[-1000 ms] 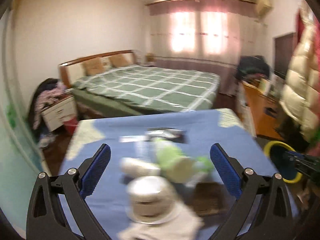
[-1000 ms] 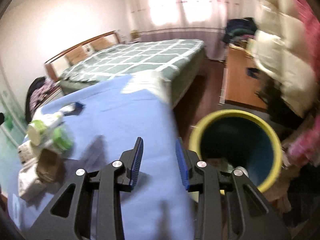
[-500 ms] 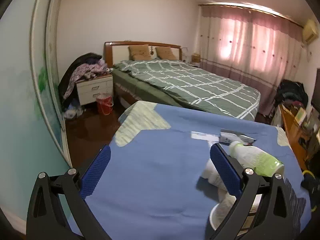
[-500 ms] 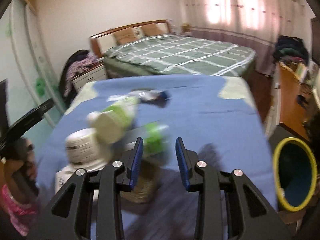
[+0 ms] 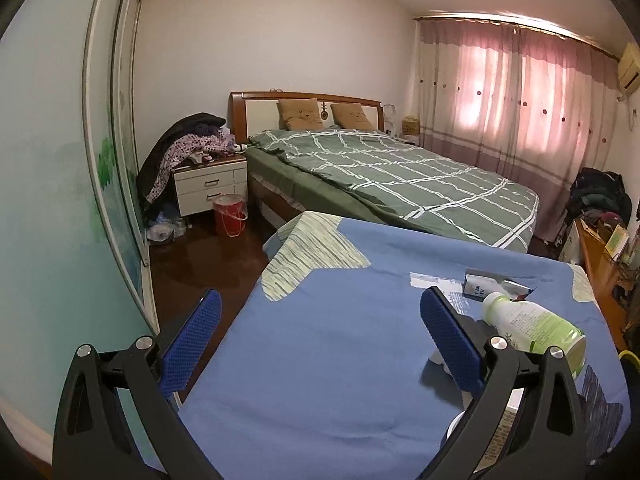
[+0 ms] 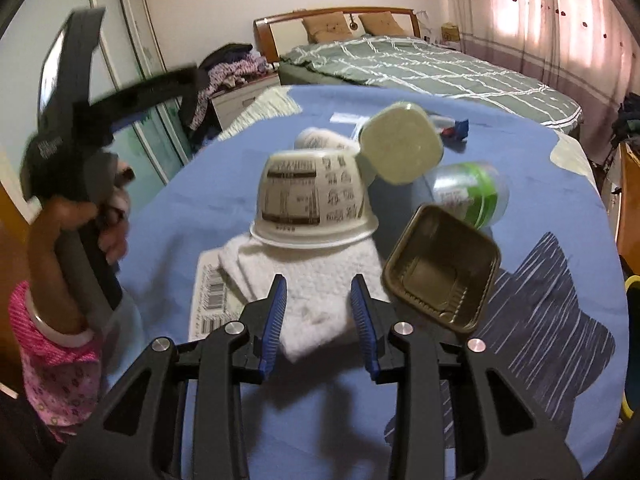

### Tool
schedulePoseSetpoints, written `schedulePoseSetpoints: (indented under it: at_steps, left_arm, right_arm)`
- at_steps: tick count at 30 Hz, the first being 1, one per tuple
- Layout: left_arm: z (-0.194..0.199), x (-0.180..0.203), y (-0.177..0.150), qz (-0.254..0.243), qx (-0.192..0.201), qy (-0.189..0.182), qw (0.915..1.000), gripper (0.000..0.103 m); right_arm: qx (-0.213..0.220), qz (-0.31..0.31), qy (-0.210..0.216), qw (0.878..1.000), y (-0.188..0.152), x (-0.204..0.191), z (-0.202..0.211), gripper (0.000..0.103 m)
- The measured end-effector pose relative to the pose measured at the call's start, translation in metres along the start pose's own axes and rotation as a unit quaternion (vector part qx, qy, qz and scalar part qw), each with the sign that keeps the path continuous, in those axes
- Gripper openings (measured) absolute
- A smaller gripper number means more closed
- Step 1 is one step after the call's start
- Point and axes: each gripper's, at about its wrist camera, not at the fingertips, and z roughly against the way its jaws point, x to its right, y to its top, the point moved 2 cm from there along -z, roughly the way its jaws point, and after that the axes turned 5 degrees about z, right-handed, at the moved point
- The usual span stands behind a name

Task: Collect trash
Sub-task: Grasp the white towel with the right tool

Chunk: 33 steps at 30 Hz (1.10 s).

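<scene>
Trash lies piled on the blue tablecloth [image 6: 280,420]: an upturned white noodle bowl [image 6: 316,200] on a white paper towel [image 6: 320,276], a brown plastic tray [image 6: 440,268], a white-green bottle [image 6: 400,148], a clear green-banded cup [image 6: 468,192] and a barcoded paper [image 6: 212,300]. My right gripper [image 6: 319,292] hovers over the paper towel's near edge, jaws narrow and closing, pads not pressing on anything. My left gripper [image 5: 320,312] stands wide open and empty over the cloth's left part. The bottle [image 5: 532,328] lies to its right. A hand holds the left gripper [image 6: 140,46] up at the left of the pile.
A yellow-rimmed bin [image 6: 632,284] stands off the table's right side. A blue wrapper [image 5: 492,286] lies at the far end of the cloth. Beyond are a green-quilted bed [image 5: 400,176], a nightstand [image 5: 208,188] heaped with clothes and a red bucket [image 5: 228,216].
My right gripper swung from over the bin to the trash pile and its jaws narrowed a little. My left gripper swung from the pile to the cloth's left side, then held still.
</scene>
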Motion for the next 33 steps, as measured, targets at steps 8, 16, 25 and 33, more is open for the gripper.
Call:
schedulePoseSetpoints:
  at_steps: [8,16,25,33]
  left_arm:
    - [-0.003,-0.001,0.0,0.007,-0.004,0.0,1.0,0.098]
    - [-0.007,0.001,-0.003,0.008,-0.013,0.002,0.9999,0.098]
    - [-0.008,0.005,-0.006,0.005,-0.016,0.0,0.9999,0.098]
    - [-0.007,0.007,-0.008,0.0,-0.019,0.001,0.9998,0.098]
  right_arm:
    - [-0.002,-0.003,-0.019,1.0,-0.001,0.004,0.0,0.006]
    - [0.005,-0.013,0.006,1.0,0.008,0.007,0.013,0.006]
    - [0.041,-0.016,0.023,0.999,0.019,0.012,0.056,0.006]
    - [0.072,-0.028,0.028,0.997,0.024,0.021,0.094,0.006]
